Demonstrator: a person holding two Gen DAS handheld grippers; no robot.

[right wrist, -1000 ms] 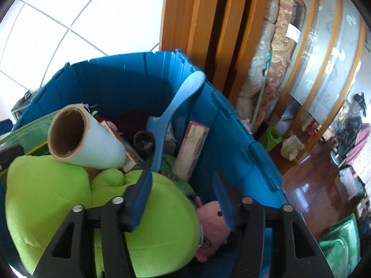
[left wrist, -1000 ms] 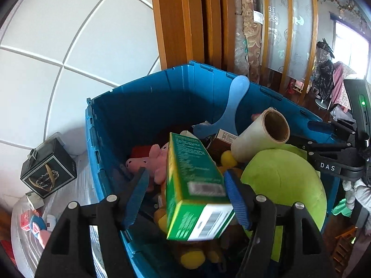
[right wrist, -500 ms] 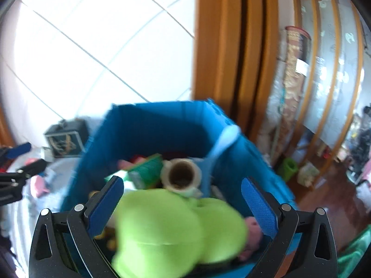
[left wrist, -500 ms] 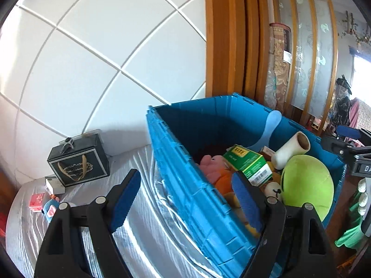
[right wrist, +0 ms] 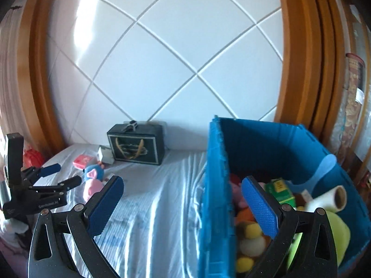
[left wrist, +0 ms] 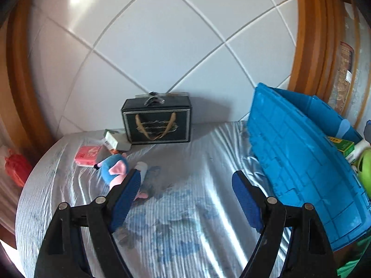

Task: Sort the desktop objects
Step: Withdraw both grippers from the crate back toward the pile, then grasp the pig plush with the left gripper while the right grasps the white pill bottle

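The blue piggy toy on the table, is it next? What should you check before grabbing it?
1. Left gripper empty, jaws open: ok.
2. Right gripper empty, jaws open: ok.
3. Piggy toy in view, nothing on top of it: ok.
4. Room around it: not ok; the pink pack and a small white thing lie close by.
5. Room left in the blue bin: cannot tell; it looks piled high with toys and boxes.
6. Left gripper lined up on the toy: not ok; the toy sits by its left finger, not between the two.
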